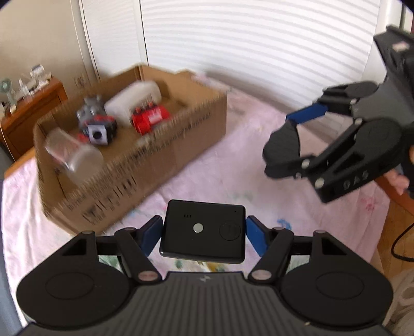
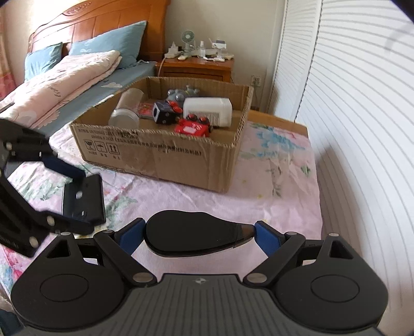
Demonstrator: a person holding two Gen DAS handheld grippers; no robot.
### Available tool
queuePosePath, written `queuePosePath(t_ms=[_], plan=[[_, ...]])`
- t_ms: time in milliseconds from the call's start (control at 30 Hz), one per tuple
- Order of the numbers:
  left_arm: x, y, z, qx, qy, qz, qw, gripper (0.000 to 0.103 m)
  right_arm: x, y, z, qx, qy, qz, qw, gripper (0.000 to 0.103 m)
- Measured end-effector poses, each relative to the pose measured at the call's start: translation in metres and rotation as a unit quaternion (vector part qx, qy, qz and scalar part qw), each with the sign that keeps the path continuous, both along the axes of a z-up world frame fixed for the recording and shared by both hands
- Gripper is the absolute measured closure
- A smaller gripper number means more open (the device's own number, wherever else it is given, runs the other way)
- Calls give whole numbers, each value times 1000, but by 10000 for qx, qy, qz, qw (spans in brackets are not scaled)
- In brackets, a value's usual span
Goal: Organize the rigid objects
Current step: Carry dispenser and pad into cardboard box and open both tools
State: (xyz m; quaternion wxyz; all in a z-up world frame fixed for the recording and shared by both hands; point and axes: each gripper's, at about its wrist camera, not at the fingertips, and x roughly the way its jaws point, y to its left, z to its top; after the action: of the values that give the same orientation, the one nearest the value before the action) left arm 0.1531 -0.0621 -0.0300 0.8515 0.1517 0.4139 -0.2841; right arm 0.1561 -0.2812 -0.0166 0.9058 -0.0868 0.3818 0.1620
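Black box [image 1: 203,231] clamped in left claw [image 1: 203,232]; right claw [image 2: 199,236] grips black, seemingly mouse-like object [image 2: 196,236].

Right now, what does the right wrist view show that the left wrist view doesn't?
Only the right wrist view: the headboard, blue pillows and folded quilt.
Only the left wrist view: the top face of the black box clamped in the left gripper.
Both: the cardboard box with its red toy and white bottle, and the right gripper holding a black mouse-shaped object.

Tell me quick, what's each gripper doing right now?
Left gripper: shut on a flat black rectangular device.
Right gripper: shut on a black rounded case.
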Motion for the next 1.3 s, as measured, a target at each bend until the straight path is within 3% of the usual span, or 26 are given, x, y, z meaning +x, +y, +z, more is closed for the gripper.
queuePosePath(t_ms=[267, 567, 633, 767, 967, 1300], plan=[[42, 8, 41, -220, -517, 331, 9979, 33, 6, 3, 23, 52, -230, 179, 9996, 10], [97, 6, 35, -256, -690, 970, 9926, 32, 15, 6, 43, -37, -469, 212, 9987, 10], [101, 9, 32, -305, -699, 1148, 9905, 27, 16, 7, 44, -34, -477, 209, 9986, 10], [91, 19, 34, -557, -686, 1326, 9872, 11, 20, 9, 47, -57, -492, 211, 9985, 10], [59, 32, 40, -689, -859, 1592, 9811, 2, 33, 13, 53, -30, -459, 235, 9987, 10], [13, 64, 36, -717, -1258, 2413, 9596, 1, 74, 44, 69, 67, -373, 305, 9988, 10]])
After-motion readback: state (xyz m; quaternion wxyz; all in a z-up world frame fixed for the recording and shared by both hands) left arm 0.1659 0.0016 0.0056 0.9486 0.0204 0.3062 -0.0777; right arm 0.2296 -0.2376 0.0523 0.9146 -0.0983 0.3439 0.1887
